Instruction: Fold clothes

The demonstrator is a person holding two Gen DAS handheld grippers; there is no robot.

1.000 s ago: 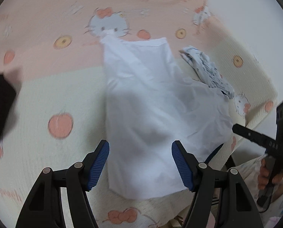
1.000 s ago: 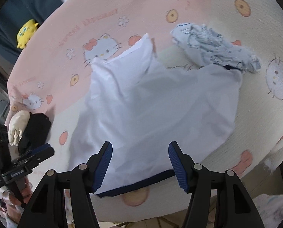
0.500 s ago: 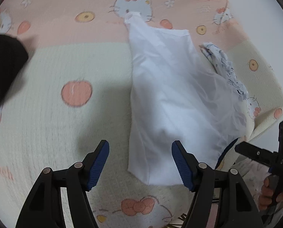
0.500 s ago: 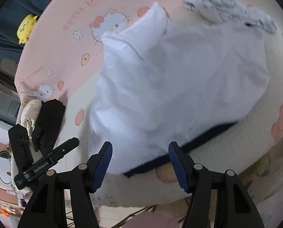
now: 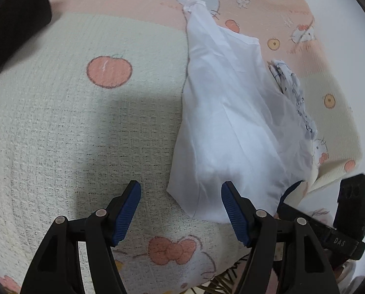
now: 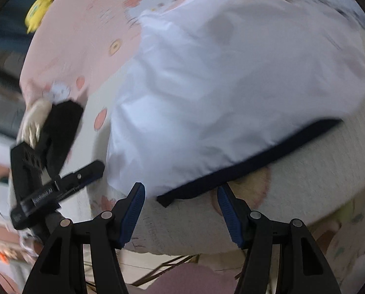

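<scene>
Left hand-held gripper (image 5: 181,199) and right hand-held gripper (image 6: 181,199) — both spread wide, gripping nothing.

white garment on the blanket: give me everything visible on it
The white garment is thin, creased woven-looking fabric with a dark navy band along its near hem. It lies rumpled on the Hello Kitty blanket, narrowing to a far tip, its right edge against a patterned cloth. Neither open gripper, left or right, touches it.

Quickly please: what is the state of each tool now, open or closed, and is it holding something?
Left tool: open, holding nothing; the white garment corner lies between its fingers.
Right tool: open, holding nothing; the garment's dark hem is just ahead.
</scene>
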